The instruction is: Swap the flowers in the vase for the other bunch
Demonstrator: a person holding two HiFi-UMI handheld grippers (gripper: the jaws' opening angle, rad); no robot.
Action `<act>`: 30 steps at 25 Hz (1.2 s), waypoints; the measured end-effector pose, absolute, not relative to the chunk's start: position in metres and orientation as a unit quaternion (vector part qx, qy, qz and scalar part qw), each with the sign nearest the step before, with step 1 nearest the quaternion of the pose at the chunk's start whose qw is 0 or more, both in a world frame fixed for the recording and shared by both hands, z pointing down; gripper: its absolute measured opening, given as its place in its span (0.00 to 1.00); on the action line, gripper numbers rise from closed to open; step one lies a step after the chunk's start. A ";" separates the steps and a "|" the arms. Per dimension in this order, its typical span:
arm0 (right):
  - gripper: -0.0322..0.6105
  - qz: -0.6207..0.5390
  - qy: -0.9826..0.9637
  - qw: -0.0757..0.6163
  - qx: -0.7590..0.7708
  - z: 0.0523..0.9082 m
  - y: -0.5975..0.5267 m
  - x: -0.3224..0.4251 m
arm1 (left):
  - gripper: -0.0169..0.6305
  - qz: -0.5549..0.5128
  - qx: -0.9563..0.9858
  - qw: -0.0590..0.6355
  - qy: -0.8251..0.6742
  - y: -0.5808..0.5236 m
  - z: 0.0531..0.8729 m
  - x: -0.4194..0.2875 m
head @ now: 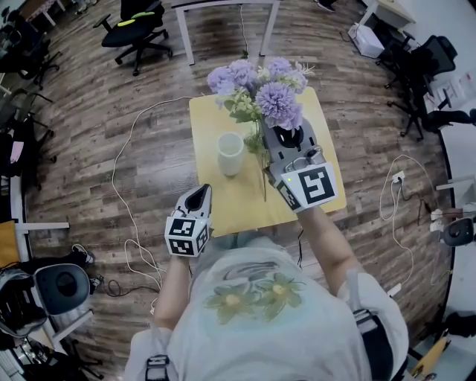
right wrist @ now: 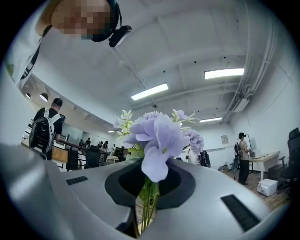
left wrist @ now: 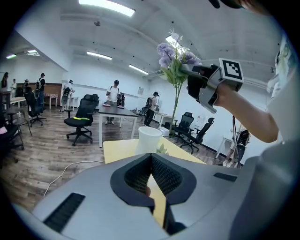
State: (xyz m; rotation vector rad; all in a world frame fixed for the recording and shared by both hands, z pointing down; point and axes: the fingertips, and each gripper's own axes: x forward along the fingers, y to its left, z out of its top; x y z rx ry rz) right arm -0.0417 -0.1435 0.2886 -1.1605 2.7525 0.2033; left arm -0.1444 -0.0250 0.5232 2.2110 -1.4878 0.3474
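A bunch of pale purple flowers (head: 275,100) with green leaves hangs in the air over the small yellow table (head: 223,205), its stems trailing down. My right gripper (head: 269,128) is shut on those stems just under the blooms; in the right gripper view the flowers (right wrist: 157,136) rise straight out of the closed jaws. The white vase (head: 230,152) stands upright on the table, left of the bunch, and nothing shows inside it. My left gripper (head: 202,192) hovers at the table's front left edge, shut and empty, pointing toward the vase (left wrist: 149,139).
A white cable (head: 130,186) loops over the wooden floor left of the table. Black office chairs (head: 137,33) and a white-framed desk (head: 223,22) stand behind it. More chairs (head: 428,71) are at the right. Several people stand far back in the room.
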 end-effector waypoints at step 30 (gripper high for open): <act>0.14 0.053 0.935 0.103 -0.336 0.296 -0.153 -0.058 | 0.05 0.129 0.788 0.235 -0.554 -0.029 0.527 -0.135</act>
